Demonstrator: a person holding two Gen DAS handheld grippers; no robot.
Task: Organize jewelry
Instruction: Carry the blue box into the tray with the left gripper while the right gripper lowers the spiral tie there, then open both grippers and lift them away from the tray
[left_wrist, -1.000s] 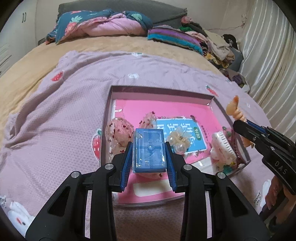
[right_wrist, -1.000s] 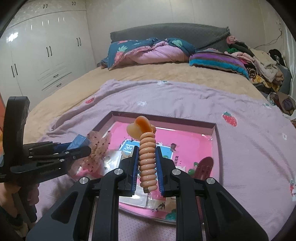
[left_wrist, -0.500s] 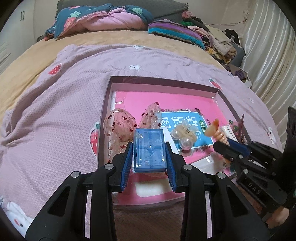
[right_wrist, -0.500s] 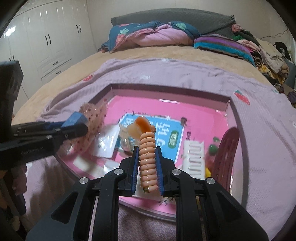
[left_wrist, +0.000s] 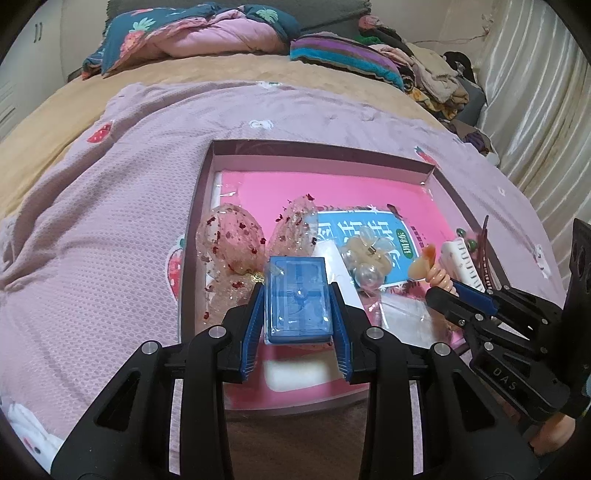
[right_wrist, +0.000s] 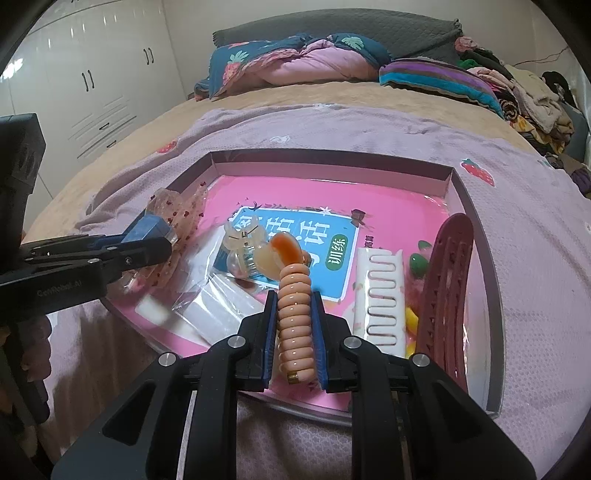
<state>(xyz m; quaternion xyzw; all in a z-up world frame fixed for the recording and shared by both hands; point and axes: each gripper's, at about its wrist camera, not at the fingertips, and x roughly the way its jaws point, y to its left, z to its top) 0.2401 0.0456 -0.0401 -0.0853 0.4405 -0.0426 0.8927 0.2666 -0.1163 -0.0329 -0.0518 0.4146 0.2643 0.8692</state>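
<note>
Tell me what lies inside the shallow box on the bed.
Inside the box: pink book, sequinned bow, clear claw clip, white comb clip, maroon clip. Beads beneath the clips are mostly covered.

We see a small clear blue plastic box (left_wrist: 297, 300) held lengthwise over the near end of a shallow pink-lined tray (left_wrist: 317, 153) on the bed. A peach coiled hair tie (right_wrist: 294, 310) with a heart-shaped charm stands upright, clamped above the tray's near edge.

Bed (left_wrist: 55, 122): purple blanket (left_wrist: 110, 229), box (left_wrist: 317, 151) on blanket.
</note>
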